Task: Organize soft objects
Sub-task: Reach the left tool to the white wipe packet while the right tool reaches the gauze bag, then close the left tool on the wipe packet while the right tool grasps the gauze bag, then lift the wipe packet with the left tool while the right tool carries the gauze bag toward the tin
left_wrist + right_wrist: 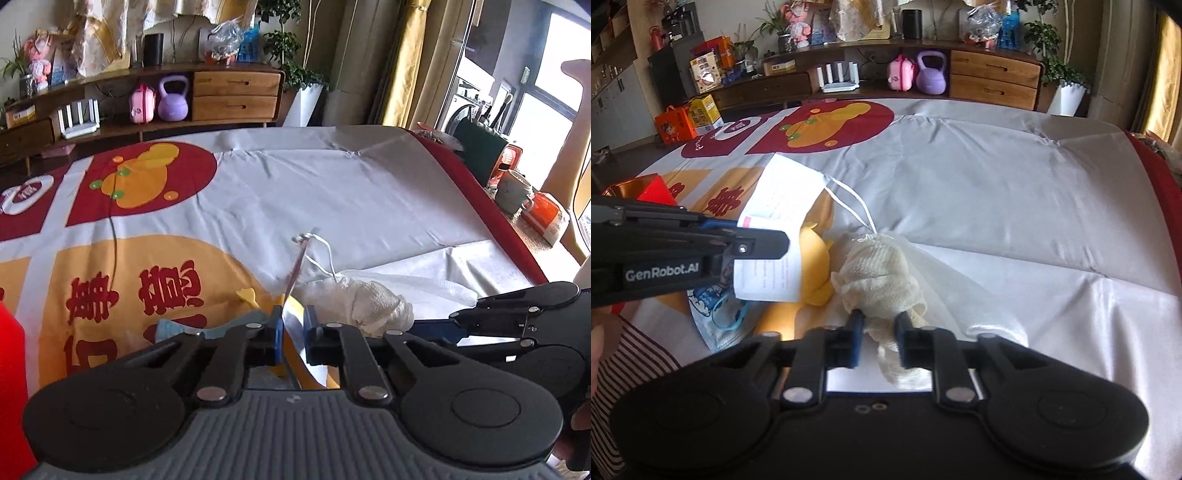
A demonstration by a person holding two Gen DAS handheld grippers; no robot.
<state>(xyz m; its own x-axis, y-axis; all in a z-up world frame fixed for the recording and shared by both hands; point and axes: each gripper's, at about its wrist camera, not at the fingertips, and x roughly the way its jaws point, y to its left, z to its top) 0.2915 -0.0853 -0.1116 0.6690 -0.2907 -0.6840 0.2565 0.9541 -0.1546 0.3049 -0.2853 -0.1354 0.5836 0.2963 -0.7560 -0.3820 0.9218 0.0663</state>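
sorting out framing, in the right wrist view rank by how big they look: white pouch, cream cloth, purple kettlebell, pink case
1. white pouch
2. cream cloth, near the pouch in size, so the top two are unsure
3. purple kettlebell
4. pink case
The last two are far away, so they look small.

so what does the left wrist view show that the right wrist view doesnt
Only the left wrist view shows the mug and red items past the table's right edge, and the left gripper shut on the edge-on white bag.

Only the right wrist view shows the bag's printed face, the yellow soft toy beneath it, the orange gift bag on the floor, and the right gripper shut on the cream gauze cloth.

Both show the cloth, the bag's white cords, the purple kettlebell and the printed tablecloth.
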